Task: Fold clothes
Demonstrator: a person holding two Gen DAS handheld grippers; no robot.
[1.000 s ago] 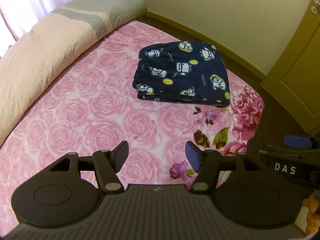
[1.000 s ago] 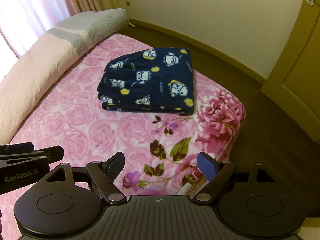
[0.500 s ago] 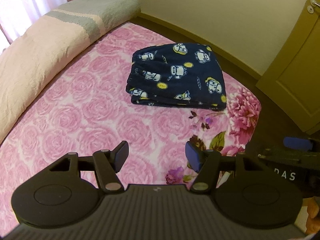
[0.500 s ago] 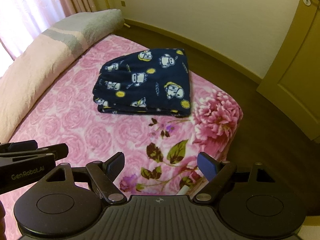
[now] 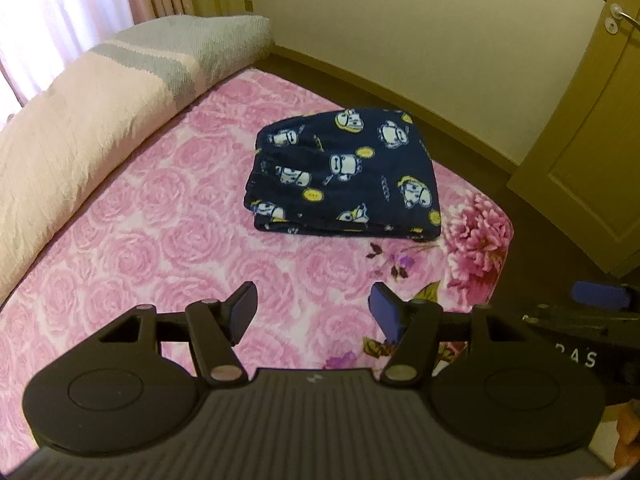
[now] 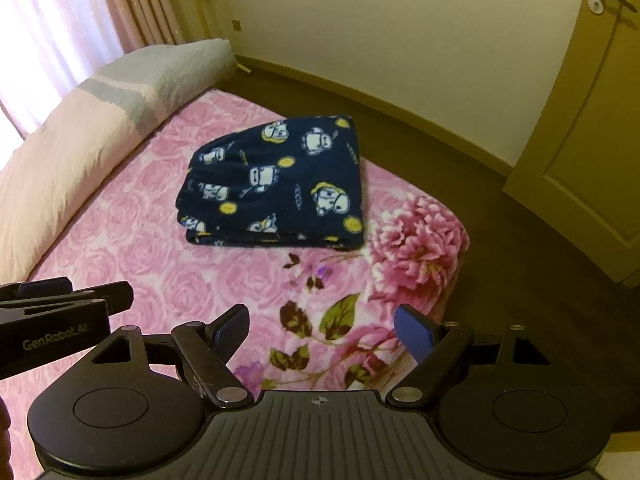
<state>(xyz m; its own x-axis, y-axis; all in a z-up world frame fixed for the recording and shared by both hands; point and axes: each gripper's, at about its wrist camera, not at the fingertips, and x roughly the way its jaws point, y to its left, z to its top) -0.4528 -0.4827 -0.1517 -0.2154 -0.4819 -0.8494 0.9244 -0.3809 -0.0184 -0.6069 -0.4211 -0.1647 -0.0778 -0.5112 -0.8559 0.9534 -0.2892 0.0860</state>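
Note:
A navy garment (image 5: 344, 184) printed with white cartoon figures and yellow dots lies folded into a thick stack on the pink rose bedspread (image 5: 160, 240), near the bed's far corner. In the right wrist view the same folded garment (image 6: 280, 192) sits ahead and slightly left. My left gripper (image 5: 314, 306) hovers open over the bedspread, well short of the garment, with nothing between its fingers. My right gripper (image 6: 322, 326) is open too, above the flowered corner, and also empty. Each gripper shows at the edge of the other's view.
A long pale pink and grey bolster (image 5: 80, 128) runs along the bed's left side by the curtains. Dark floor (image 6: 500, 240) borders the bed on the right, with a wall and an olive door (image 6: 580, 140) beyond.
Both views have tilted up a little, so the garment sits slightly lower in the frames and more wall and door show. Neither gripper's opening has changed, and the garment has not moved.

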